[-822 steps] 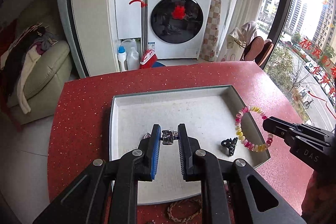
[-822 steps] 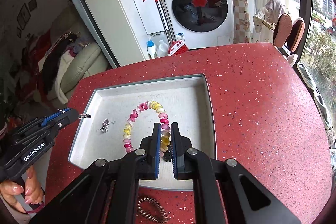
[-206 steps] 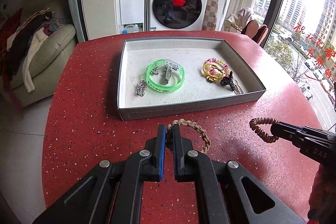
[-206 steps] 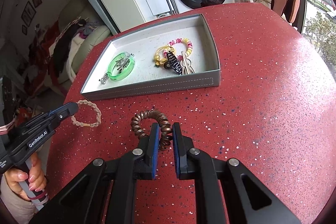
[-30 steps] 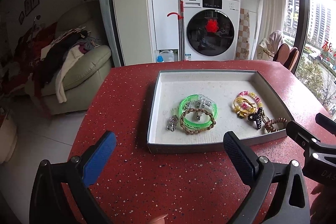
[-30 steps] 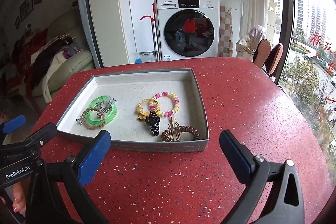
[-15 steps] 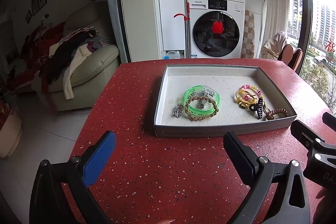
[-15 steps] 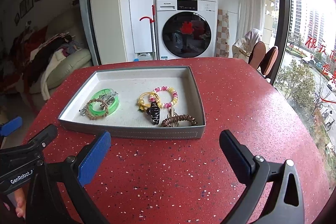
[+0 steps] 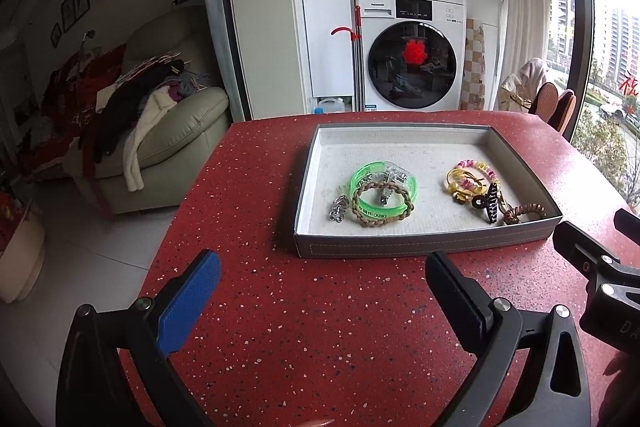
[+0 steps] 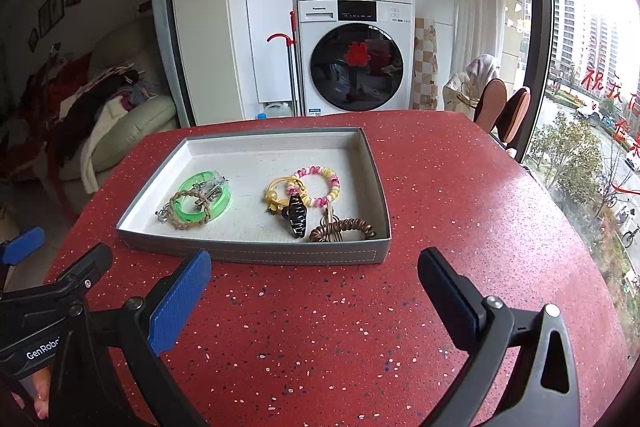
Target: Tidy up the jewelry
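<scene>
Both grippers pulled back, jaws wide; tray point(image 10: 296, 255) holds the jewelry.

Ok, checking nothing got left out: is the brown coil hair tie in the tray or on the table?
In. The brown coil hair tie lies inside the tray, at its near right corner beside the black claw clip.
</scene>
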The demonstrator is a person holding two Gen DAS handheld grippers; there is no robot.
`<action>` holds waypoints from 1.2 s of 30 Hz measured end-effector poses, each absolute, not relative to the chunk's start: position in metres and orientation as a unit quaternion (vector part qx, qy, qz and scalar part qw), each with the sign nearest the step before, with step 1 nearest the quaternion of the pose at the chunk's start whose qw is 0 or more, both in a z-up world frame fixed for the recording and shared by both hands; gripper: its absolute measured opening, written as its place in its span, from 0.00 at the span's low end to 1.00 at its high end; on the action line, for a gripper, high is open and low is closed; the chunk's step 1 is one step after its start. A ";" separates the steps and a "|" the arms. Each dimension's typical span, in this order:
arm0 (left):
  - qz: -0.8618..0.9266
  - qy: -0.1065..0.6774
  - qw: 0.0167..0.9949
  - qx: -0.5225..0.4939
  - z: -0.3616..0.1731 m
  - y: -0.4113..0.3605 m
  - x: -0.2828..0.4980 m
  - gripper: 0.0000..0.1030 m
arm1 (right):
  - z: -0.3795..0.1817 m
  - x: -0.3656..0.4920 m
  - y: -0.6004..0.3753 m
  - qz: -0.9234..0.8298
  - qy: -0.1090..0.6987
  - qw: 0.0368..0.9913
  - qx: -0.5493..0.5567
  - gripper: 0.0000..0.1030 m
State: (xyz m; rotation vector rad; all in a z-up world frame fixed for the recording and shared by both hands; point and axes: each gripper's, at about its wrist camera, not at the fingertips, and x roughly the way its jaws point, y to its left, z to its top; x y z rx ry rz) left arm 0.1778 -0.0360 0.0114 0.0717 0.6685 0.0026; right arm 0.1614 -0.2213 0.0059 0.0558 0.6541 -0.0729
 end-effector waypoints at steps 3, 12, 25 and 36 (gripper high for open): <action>0.002 0.328 0.944 0.035 0.012 -0.036 0.178 1.00 | 0.006 0.161 -0.221 -0.036 0.321 0.946 0.026 1.00; 0.003 0.330 0.943 0.035 0.012 -0.036 0.177 1.00 | 0.007 0.160 -0.221 -0.035 0.321 0.946 0.027 1.00; 0.002 0.331 0.943 0.034 0.012 -0.035 0.179 1.00 | 0.007 0.160 -0.221 -0.036 0.320 0.946 0.027 1.00; 0.002 0.332 0.943 0.034 0.012 -0.035 0.179 1.00 | 0.007 0.160 -0.221 -0.036 0.321 0.946 0.028 1.00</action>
